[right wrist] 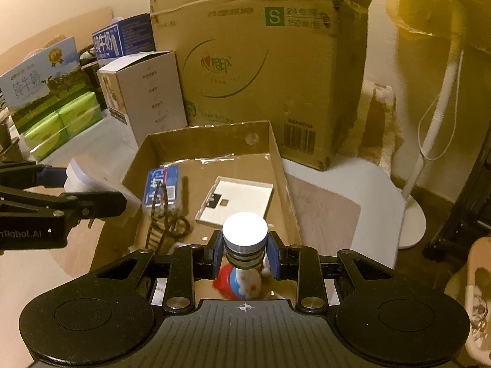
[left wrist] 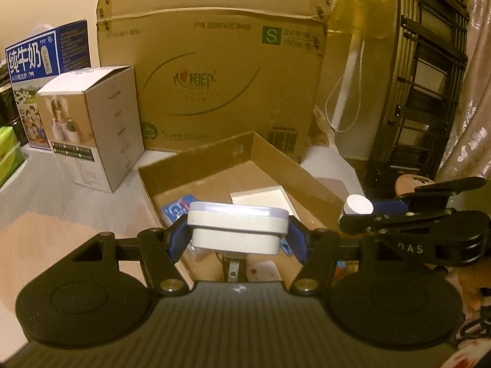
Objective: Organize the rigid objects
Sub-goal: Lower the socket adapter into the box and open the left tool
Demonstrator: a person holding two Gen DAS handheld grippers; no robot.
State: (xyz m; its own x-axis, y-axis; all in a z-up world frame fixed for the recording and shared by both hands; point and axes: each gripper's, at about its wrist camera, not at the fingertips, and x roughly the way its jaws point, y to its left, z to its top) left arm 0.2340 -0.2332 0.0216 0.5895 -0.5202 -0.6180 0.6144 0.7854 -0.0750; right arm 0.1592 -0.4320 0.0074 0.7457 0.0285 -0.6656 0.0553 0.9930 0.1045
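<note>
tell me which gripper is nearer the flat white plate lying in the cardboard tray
Right. The right gripper, holding a bottle, sits just below the flat white plate; the left gripper is off across the tray.

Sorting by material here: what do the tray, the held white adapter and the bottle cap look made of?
Tray: corrugated cardboard, matte brown, with raw cut edges. Adapter: probably hard plastic, smooth white shell with a seam, metal prong below. Bottle cap: likely plastic, flat white top, ribbed skirt.
</note>
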